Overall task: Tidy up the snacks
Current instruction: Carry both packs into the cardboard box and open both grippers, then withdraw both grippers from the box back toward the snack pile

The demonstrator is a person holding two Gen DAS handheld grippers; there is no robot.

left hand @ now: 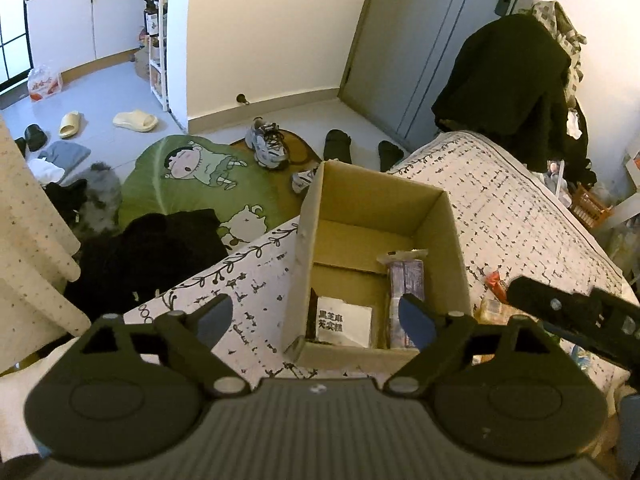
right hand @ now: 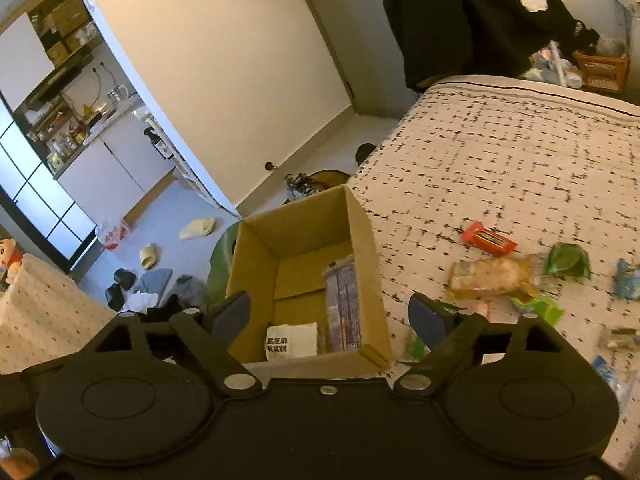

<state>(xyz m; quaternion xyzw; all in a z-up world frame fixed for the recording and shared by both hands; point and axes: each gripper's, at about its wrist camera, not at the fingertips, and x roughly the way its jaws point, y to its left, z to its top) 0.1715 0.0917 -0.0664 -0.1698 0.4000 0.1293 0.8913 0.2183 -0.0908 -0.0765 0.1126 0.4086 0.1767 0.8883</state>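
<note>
An open cardboard box point(left hand: 352, 196) point(right hand: 256, 264) stands at the corner of a bed with a patterned cover point(left hand: 500, 208) point(right hand: 500, 152). Inside it lie a white packet with black print point(left hand: 344, 322) point(right hand: 291, 340) and a purple snack pack point(left hand: 406, 280) point(right hand: 342, 304). My left gripper point(left hand: 316, 318) hovers over the box's near wall, open and empty. My right gripper point(right hand: 330, 314) is above the box's near end too, open with nothing between its fingers. Loose snacks lie on the cover to the right: a red bar point(right hand: 488, 239), a yellow-orange bag point(right hand: 490, 276) and green packets point(right hand: 568, 260).
The right gripper's black arm point(left hand: 576, 312) shows at the right of the left wrist view. Below the bed's edge the floor holds a green cartoon rug point(left hand: 200, 184), black clothes point(left hand: 160, 252), sneakers point(left hand: 268, 146) and slippers point(left hand: 134, 120). A dark coat point(left hand: 508, 76) hangs beyond the bed.
</note>
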